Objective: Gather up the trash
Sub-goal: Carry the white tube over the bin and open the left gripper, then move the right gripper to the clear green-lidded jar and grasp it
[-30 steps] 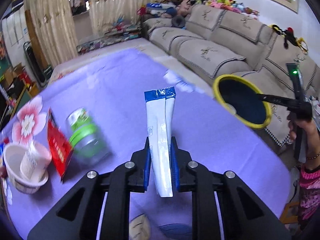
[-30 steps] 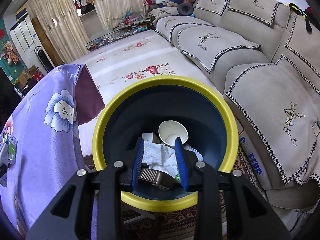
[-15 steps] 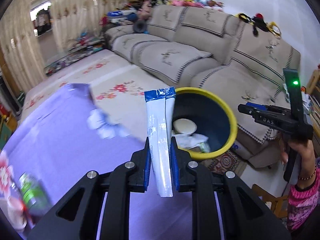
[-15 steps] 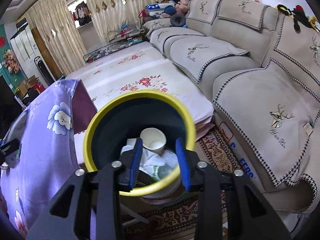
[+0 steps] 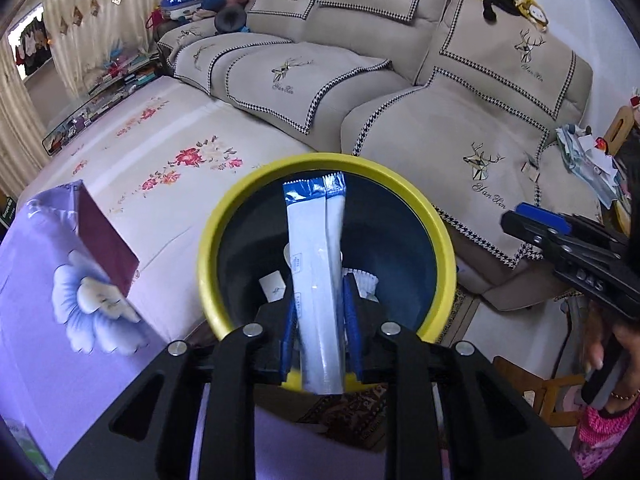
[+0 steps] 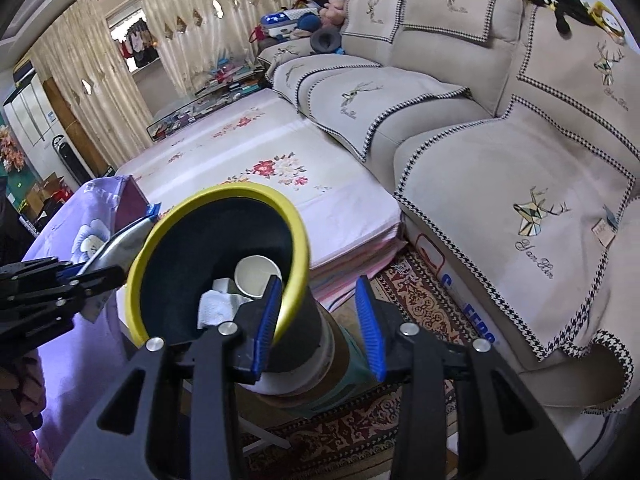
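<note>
My left gripper (image 5: pixel 318 312) is shut on a long white wrapper with a blue end (image 5: pixel 316 248) and holds it over the mouth of the yellow-rimmed dark bin (image 5: pixel 444 248). The bin holds a paper cup (image 6: pixel 256 276) and white crumpled paper (image 6: pixel 216 308). In the right wrist view the bin (image 6: pixel 296 232) stands just left of my right gripper (image 6: pixel 320 320), which is open and empty beside the bin's rim. The left gripper (image 6: pixel 84 276) and wrapper (image 6: pixel 120 240) show at that view's left.
A table with a purple flowered cloth (image 5: pixel 60 320) lies left of the bin. A beige sofa (image 5: pixel 460 100) runs behind and right. A flowered mat (image 5: pixel 160 152) and a patterned rug (image 6: pixel 400 400) cover the floor. My right gripper (image 5: pixel 568 240) shows at the right.
My left gripper carried the wrapper from over the table to above the bin's mouth. My right gripper opened, let go of the bin rim and drew back to the right.
</note>
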Motion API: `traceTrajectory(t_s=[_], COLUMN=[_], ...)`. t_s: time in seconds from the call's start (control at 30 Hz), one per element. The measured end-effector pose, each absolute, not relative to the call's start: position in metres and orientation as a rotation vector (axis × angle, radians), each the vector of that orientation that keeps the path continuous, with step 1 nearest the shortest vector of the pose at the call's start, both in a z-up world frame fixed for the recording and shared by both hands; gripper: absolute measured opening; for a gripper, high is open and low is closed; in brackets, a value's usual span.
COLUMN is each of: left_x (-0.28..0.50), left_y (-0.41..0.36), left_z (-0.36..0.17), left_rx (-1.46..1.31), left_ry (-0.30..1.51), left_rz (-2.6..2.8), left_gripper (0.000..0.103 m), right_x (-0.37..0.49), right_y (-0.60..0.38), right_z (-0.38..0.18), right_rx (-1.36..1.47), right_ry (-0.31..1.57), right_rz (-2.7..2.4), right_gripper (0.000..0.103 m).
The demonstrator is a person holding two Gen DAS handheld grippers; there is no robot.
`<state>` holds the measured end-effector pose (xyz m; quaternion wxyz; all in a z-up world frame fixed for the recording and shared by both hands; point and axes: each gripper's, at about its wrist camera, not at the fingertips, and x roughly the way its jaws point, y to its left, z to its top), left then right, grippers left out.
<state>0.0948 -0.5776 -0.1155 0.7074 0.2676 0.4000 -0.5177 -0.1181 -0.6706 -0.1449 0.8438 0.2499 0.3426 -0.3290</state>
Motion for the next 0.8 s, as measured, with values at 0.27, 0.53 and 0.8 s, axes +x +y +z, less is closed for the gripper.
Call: traceTrajectory(t_s=[0.27, 0.53, 0.8], left_x=[0.103, 0.113, 0.141], left_y=[-0.559, -0.406, -0.234], left_z=[-0.097, -0.04, -0.039], left_rx=[0.517, 0.377, 0.234], left_ry=[0.845, 0.661, 0.617], left_rz=[-1.157, -1.029, -0.741], left_gripper=[0.065, 0.09, 0.093], right_x=[-0.117, -0.067, 0.007], right_y=[-0.666, -0.625, -0.552], right_z=[-0.146, -0.143, -0.135], right_rx=[0.52, 0.452, 0.346], right_ry=[0.737, 0.782, 0.828], right_rz=[-0.705, -0.606, -0.426], right_gripper=[0.038, 0.042, 0.042])
